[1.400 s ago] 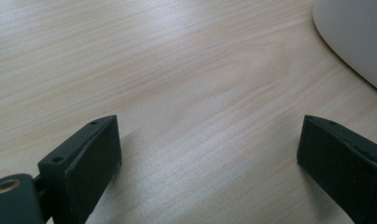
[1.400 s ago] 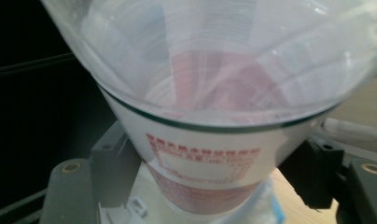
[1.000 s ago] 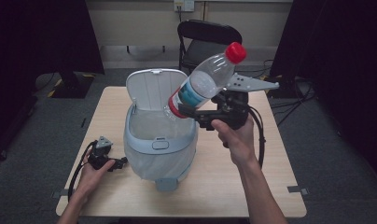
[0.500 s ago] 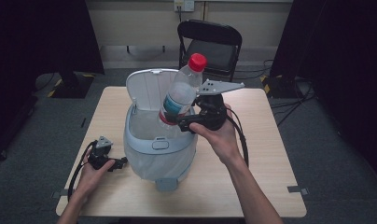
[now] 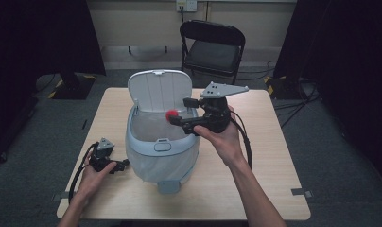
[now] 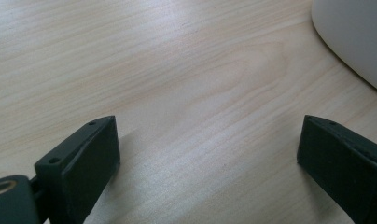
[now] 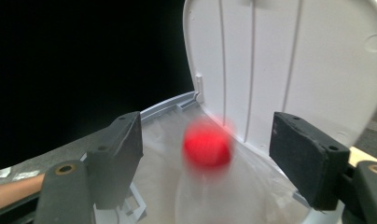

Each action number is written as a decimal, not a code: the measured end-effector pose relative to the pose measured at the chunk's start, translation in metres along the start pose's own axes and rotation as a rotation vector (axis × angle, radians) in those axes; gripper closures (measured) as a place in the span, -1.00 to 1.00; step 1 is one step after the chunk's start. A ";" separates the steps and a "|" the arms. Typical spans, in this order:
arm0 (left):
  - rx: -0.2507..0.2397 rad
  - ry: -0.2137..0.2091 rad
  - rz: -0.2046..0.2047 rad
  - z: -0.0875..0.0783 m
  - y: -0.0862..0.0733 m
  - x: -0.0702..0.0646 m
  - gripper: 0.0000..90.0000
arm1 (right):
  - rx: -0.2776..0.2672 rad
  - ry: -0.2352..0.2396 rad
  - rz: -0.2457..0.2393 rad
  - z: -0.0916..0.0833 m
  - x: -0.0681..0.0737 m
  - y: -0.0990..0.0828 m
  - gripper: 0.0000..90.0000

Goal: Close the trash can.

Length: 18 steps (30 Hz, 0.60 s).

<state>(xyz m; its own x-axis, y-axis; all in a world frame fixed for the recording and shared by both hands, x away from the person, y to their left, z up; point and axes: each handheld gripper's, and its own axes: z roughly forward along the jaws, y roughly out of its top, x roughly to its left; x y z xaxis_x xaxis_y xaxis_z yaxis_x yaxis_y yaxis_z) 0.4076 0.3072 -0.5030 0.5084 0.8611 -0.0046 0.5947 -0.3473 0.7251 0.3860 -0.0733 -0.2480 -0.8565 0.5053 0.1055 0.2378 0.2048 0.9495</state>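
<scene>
A clear plastic bottle with a red cap (image 5: 171,115) is inside the pale blue bin (image 5: 153,158), cap up and blurred. The bin's white lid (image 5: 160,90) stands raised behind it. My right gripper (image 5: 183,112) hovers over the bin's right rim, open, its pads apart from the bottle. In the right gripper view the red cap (image 7: 207,144) and clear bottle neck sit between the spread jaws of the right gripper (image 7: 210,140), in front of the lid (image 7: 294,70). My left gripper (image 5: 120,164) rests on the table left of the bin, open; its own view shows the left gripper (image 6: 207,154) over bare wood.
The wooden table (image 5: 274,156) has free room right of the bin and along its front edge. A black folding chair (image 5: 212,52) stands behind the table. The bin's curved wall (image 6: 354,37) lies close to the left gripper. Dark curtains flank the room.
The right hand came down and left over the bin with the tilted bottle. The bottle has left the jaws and sunk into the bin until just its cap shows. The left hand stayed put.
</scene>
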 end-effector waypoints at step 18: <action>0.001 -0.002 0.000 0.000 0.000 0.000 -0.89 | -0.052 -0.127 0.057 -0.023 -0.039 -0.004 -0.22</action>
<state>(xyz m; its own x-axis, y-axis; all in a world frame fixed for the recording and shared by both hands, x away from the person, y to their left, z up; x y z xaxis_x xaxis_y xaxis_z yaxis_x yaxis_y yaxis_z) 0.4078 0.3072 -0.5029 0.5093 0.8606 -0.0060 0.5954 -0.3474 0.7244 0.4080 -0.1133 -0.2488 -0.7765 0.6177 0.1248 0.2576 0.1304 0.9574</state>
